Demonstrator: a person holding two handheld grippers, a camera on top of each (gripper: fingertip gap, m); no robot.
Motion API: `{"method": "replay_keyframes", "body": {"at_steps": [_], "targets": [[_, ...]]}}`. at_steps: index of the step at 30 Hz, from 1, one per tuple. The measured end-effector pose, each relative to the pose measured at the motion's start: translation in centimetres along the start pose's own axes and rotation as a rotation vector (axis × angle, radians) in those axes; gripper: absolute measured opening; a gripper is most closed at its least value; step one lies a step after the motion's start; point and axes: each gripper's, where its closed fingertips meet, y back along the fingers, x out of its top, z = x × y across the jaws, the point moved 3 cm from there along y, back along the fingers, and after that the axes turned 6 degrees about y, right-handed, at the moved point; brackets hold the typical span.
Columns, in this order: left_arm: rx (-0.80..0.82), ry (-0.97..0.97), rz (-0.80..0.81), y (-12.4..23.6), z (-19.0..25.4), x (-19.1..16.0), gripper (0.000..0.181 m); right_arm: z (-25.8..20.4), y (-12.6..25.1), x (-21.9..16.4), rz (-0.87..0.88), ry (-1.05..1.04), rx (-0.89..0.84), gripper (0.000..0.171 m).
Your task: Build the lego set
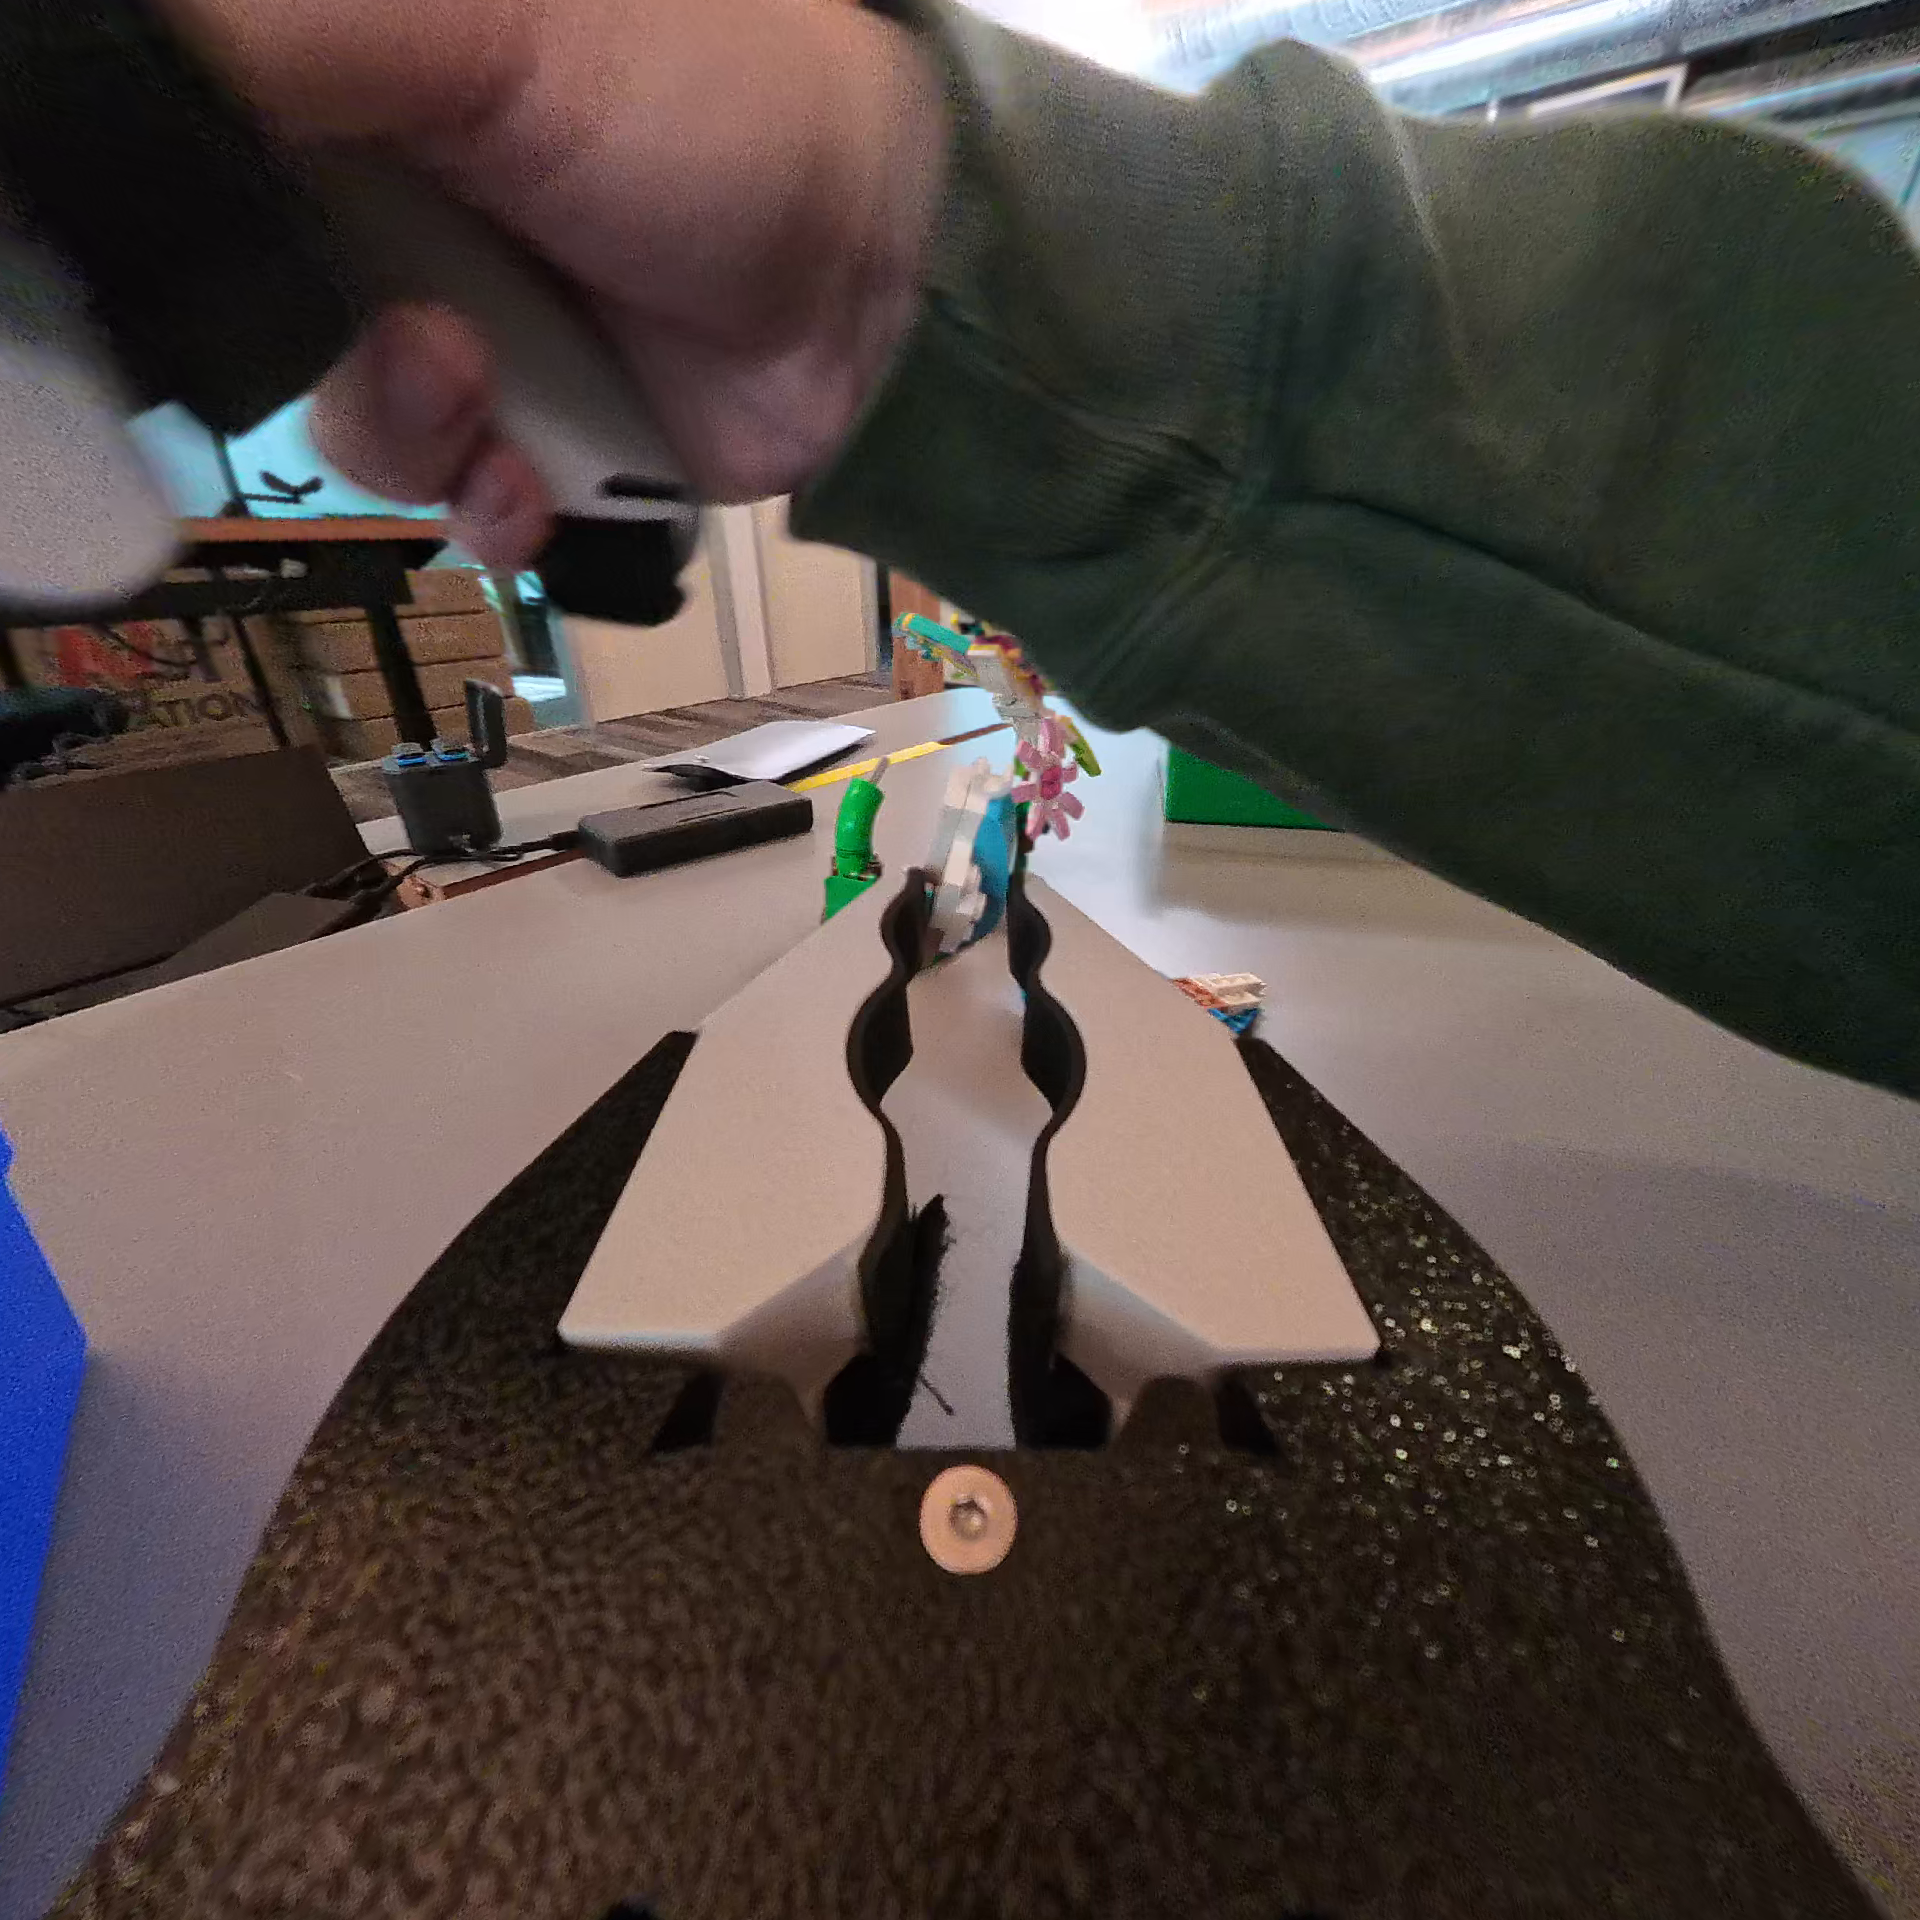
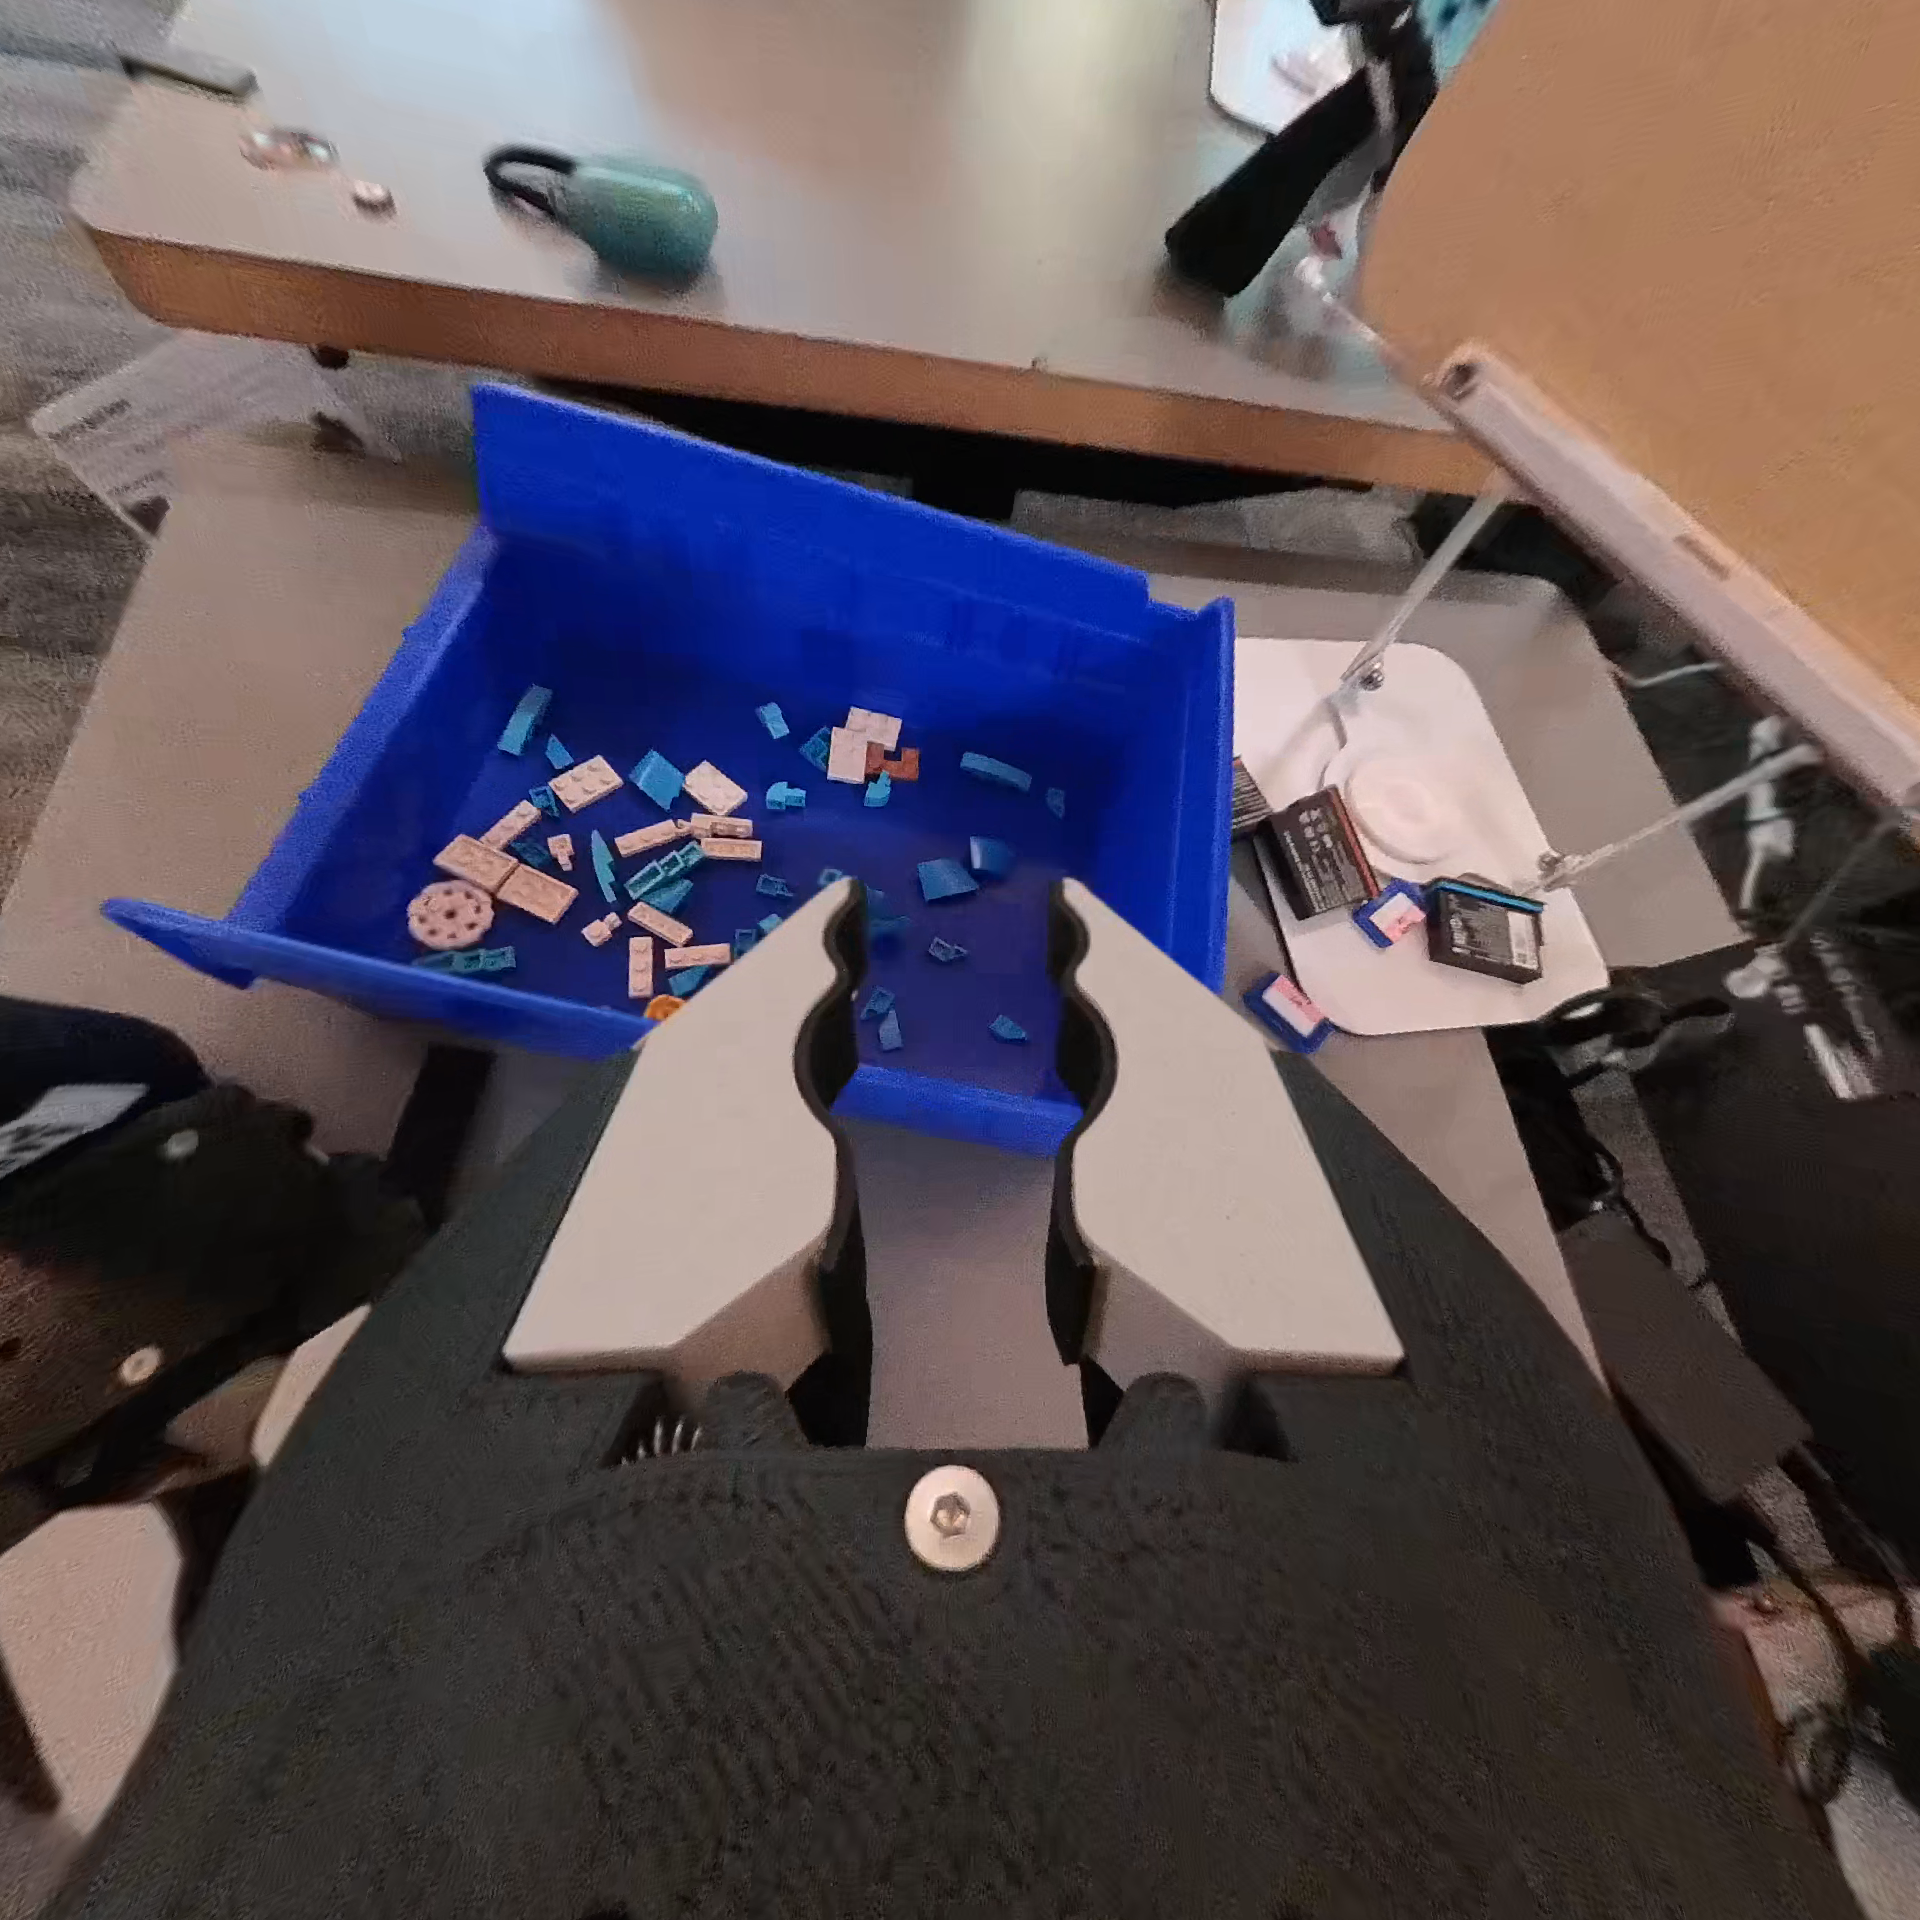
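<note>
Left wrist view: the left gripper (image 1: 964,914) pinches a white-and-blue brick model (image 1: 971,857) in its jaws above the grey bench (image 1: 1455,1039). Right wrist view: the right gripper (image 2: 954,914) hovers, jaws spread and empty, over a blue bin (image 2: 727,540) of loose bricks (image 2: 644,831) near the bench's far edge.

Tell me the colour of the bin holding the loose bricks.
Bright blue bin, clearest in the right wrist view.
</note>
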Motion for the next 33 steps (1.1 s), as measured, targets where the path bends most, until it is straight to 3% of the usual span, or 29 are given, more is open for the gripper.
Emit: {"method": "replay_keyframes", "body": {"at_steps": [1,5,9,15,20,25,29,33], "targets": [[0.023,-0.009,-0.003,0.0,-0.3,0.0,0.011,0.0,1.8,0.2,0.049,0.000,-0.031,0.032],[0.167,-0.152,-0.054,0.0,-1.4,-0.4,0.011,-2.2,9.7,-0.9,0.279,-0.049,-0.173,0.029],[0.318,-0.401,-0.141,-0.1,-1.9,-0.9,0.012,-6.7,13.0,-6.6,0.259,-0.060,-0.315,0.022],[0.391,-0.618,-0.288,-0.6,-1.7,-2.1,0.011,-10.8,12.2,-12.0,0.132,-0.040,-0.419,0.010],[0.444,-0.760,-0.359,-0.9,-1.5,-2.5,0.012,-11.0,11.0,-13.1,0.220,-0.140,-0.456,0.006],[0.494,-0.891,-0.417,-1.1,-1.3,-2.7,0.012,-10.9,10.7,-13.8,0.191,-0.142,-0.523,0.009],[0.475,-0.900,-0.409,-1.1,-1.0,-2.8,0.011,-10.7,11.1,-14.3,0.176,-0.131,-0.546,0.001],[0.385,-0.699,-0.295,-1.2,-0.3,-2.0,0.013,-10.5,12.1,-14.6,0.299,-0.214,-0.450,0.000]]}}
